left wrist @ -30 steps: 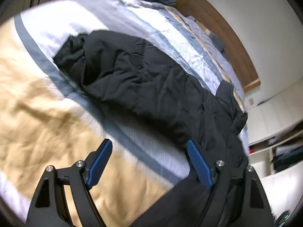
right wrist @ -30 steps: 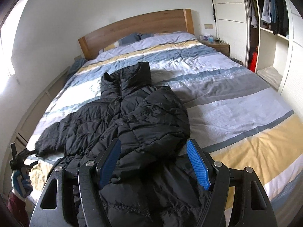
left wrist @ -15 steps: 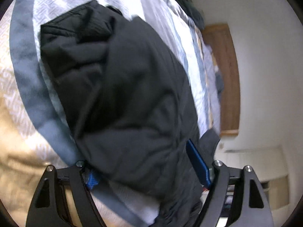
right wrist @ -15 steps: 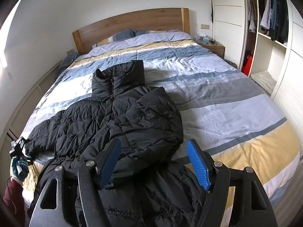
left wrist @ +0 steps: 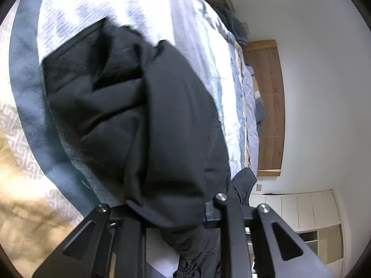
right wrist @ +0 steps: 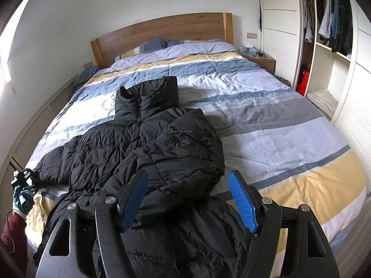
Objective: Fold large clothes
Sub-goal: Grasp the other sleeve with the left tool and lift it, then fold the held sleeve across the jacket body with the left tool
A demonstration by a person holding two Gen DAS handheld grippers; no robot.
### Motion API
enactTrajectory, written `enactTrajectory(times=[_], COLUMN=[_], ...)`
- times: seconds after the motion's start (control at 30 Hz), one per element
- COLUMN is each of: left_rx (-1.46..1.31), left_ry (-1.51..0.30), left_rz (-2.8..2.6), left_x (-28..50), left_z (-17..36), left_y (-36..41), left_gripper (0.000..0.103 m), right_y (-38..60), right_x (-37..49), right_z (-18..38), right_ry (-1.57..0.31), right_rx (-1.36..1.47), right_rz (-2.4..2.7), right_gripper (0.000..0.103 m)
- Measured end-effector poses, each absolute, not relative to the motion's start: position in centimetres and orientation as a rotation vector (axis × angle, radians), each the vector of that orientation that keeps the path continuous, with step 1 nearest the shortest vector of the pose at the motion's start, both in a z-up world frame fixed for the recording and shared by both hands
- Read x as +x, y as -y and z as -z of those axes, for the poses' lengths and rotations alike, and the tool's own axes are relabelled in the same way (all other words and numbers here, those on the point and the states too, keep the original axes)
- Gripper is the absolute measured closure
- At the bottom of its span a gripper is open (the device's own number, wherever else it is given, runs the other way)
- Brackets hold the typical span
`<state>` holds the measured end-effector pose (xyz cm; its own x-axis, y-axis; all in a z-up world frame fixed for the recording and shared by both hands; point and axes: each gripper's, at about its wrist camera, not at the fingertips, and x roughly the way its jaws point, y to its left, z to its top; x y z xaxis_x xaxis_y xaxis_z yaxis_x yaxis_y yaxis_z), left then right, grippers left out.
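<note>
Left tongs (right wrist: 23, 177) just closed on jacket sleeve (right wrist: 49, 169), striped bed (right wrist: 278, 139).

Left gripper (left wrist: 162, 217), jaws just closing, seemingly on black jacket sleeve (left wrist: 143, 115).

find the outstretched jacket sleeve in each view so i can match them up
Left wrist: the sleeve fills the centre, its end pinched in the left tool, whose jaws have just closed on it.
Right wrist: it lies at the left edge, reaching the left tool.
Shared landmark: the wooden headboard.
</note>
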<state>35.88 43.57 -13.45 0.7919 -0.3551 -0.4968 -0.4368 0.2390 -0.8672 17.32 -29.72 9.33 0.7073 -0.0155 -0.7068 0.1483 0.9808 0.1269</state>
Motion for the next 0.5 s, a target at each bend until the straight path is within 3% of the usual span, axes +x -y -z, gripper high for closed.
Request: enactTrajectory(times=[0.5], left_rx=[-1.046], left_ry=[-0.671], left_rz=[0.076], left_x=[35.9], left_z=[3.2], left_y=[-38.1], left_gripper=[0.091], right_y=[32.1], right_x=[13.2], right_z=[-11.3], right_ry=[-0.707], right_rx=[0.234], right_rz=[0.096], right_gripper=[0.032])
